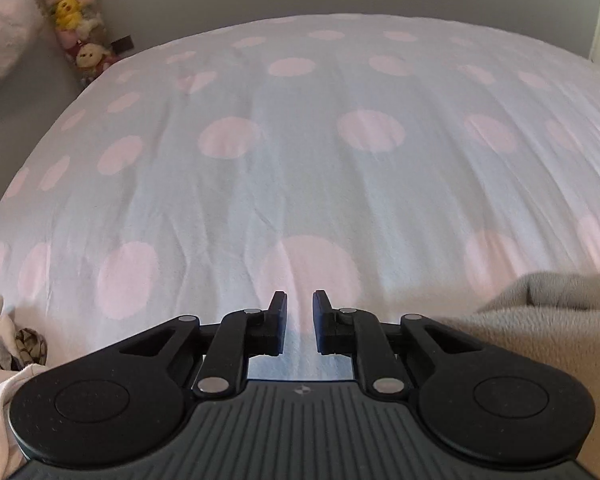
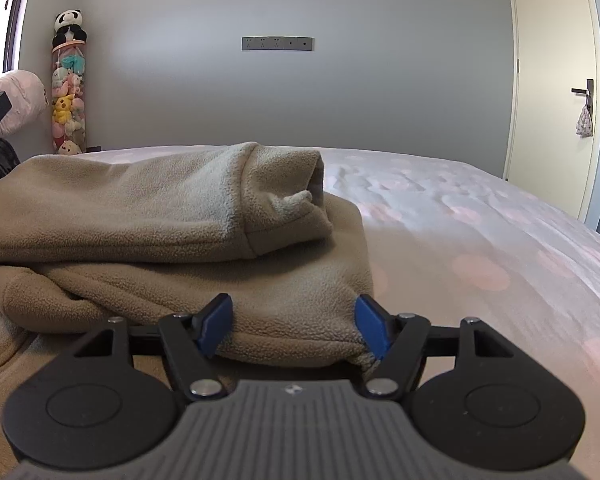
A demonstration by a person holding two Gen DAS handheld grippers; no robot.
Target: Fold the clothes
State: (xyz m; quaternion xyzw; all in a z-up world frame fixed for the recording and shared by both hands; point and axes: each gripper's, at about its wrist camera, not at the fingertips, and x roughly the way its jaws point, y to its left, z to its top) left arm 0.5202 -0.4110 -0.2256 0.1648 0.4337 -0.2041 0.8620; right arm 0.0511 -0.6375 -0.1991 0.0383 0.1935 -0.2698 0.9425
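A beige fleece garment (image 2: 172,240) lies on the bed, a sleeve with its cuff folded across the top of the bundle. My right gripper (image 2: 296,320) is open, its blue pads on either side of the garment's near edge, fleece between the jaws. An edge of the same fleece (image 1: 540,320) shows at the right of the left wrist view. My left gripper (image 1: 300,312) is slightly open with a narrow gap, empty, hovering over the bare polka-dot sheet (image 1: 300,140).
A pile of pale clothes (image 1: 0,352) lies at the bed's left edge. A tall tube of plush toys (image 2: 69,92) stands in the far left corner. A door (image 2: 556,80) is at the right. A pink pillow (image 1: 4,36) sits far left.
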